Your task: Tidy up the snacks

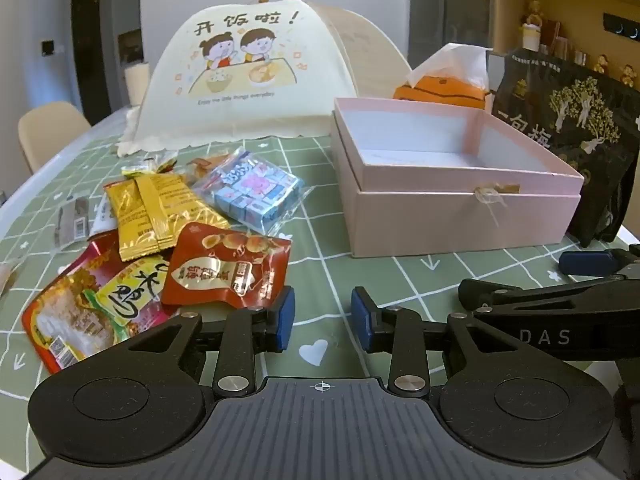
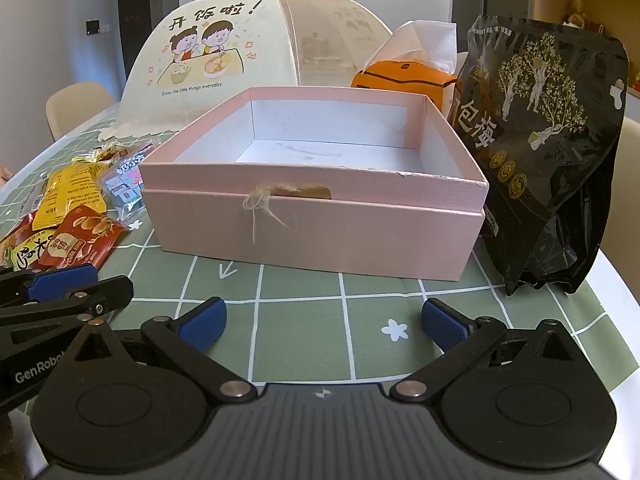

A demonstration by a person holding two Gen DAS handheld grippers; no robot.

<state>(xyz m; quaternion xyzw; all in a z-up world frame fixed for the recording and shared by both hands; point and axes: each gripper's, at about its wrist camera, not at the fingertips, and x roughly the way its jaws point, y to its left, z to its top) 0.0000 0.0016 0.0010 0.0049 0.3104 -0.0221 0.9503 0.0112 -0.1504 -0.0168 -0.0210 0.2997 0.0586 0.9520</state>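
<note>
An empty pink box (image 1: 460, 216) (image 2: 320, 224) stands open on the green checked tablecloth. A pile of snack packets lies to its left: a red packet (image 1: 228, 268) (image 2: 84, 242), a gold packet (image 1: 156, 208) (image 2: 68, 196), a blue-and-white candy bag (image 1: 256, 192) (image 2: 124, 184) and a large red-yellow packet (image 1: 92, 304). A big black plum bag (image 1: 572, 140) (image 2: 540, 140) stands to the right of the box. My left gripper (image 1: 323, 318) is open and empty, just right of the red packet. My right gripper (image 2: 324, 320) is wide open and empty in front of the box.
A cream food-cover tent (image 1: 248, 76) (image 2: 224, 60) stands behind the snacks. An orange tissue box (image 1: 444, 84) (image 2: 404, 76) sits behind the pink box. Chairs (image 1: 48, 128) stand at the table's left edge. The right gripper's arm (image 1: 560, 304) lies right of my left one.
</note>
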